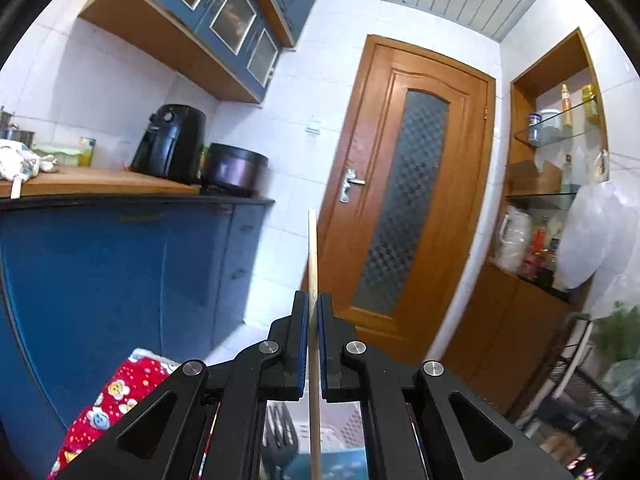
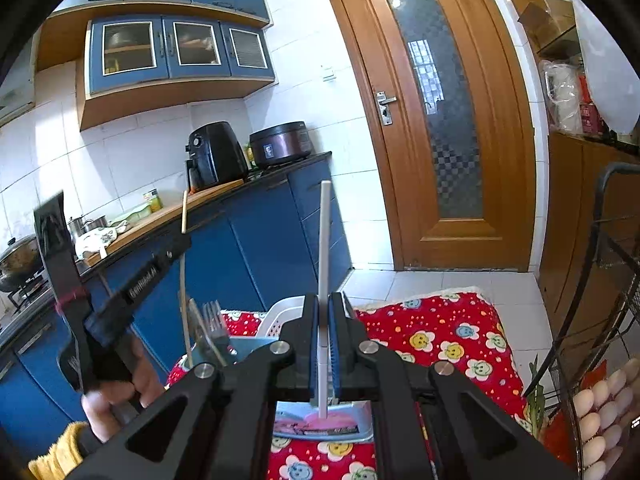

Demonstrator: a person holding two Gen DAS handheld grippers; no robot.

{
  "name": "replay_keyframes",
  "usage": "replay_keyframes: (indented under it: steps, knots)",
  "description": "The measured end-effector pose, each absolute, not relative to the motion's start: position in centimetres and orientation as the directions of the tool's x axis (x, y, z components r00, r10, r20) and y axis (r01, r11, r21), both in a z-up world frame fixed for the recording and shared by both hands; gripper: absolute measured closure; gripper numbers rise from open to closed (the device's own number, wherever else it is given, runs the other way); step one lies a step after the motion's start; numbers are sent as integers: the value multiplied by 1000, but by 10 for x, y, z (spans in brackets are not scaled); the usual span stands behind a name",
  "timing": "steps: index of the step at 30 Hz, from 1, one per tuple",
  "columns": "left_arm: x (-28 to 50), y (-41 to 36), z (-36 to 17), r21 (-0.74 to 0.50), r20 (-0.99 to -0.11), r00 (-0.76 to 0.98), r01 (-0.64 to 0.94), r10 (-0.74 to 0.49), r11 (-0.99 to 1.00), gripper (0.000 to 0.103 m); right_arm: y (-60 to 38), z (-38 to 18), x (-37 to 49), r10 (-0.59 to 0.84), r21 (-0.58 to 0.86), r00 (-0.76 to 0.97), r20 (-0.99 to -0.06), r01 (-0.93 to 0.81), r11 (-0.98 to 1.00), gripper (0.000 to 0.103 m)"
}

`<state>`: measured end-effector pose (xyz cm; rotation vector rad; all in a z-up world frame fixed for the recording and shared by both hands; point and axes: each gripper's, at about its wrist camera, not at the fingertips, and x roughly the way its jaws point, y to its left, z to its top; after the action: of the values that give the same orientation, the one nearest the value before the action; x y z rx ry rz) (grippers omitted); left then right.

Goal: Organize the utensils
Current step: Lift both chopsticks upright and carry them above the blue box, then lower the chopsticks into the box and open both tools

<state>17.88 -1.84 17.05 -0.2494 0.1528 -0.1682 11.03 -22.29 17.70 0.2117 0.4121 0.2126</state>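
Chopsticks, two: wooden one (image 1: 313,264) clamped in left gripper (image 1: 314,308), white one (image 2: 323,248) clamped in right gripper (image 2: 322,304)

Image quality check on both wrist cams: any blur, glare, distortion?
Left wrist: heavy fisheye bending of the door, dark vignette corners, wooden chopstick sharp. Right wrist: same bending, left gripper and hand motion-blurred, door glass shows glare, white chopstick crisp.

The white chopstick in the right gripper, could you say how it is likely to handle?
The white chopstick looks stiff, standing straight above the right gripper. Probably light, being so thin. Its smooth surface might slip between the fingers.
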Motion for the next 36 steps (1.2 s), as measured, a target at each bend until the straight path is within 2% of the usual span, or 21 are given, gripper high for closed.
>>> replay_keyframes:
  steps: [4, 12, 20, 25, 29, 31, 34, 36]
  knots:
    - [186, -21, 159, -238, -108, 983, 121, -150, 964, 99, -219, 176, 119, 229, 219, 902, -365, -156, 963, 96]
    - [185, -24, 138, -202, -85, 991, 80, -99, 976, 99, -205, 157, 142, 227, 182, 884, -409, -165, 969, 97]
    - [181, -25, 122, -188, -103, 990, 78, -98, 979, 99, -195, 136, 153, 231, 164, 851, -472, -174, 971, 96]
    - [179, -22, 116, -178, -134, 984, 91, -116, 980, 99, -195, 125, 154, 250, 200, 831, -497, -171, 965, 95]
    - [175, -20, 115, -171, -162, 979, 97, -125, 981, 98, -199, 124, 150, 281, 249, 827, -487, -177, 952, 81]
    - [171, -18, 118, -166, -179, 976, 96, -125, 982, 94, -198, 126, 146, 292, 263, 829, -476, -183, 947, 78]
    - [165, -16, 120, -167, -203, 969, 106, -140, 980, 76, -200, 132, 138, 296, 276, 839, -456, -183, 944, 75]
    - [160, -14, 122, -165, -207, 968, 110, -143, 980, 70, -202, 136, 131, 298, 285, 845, -443, -182, 941, 74]
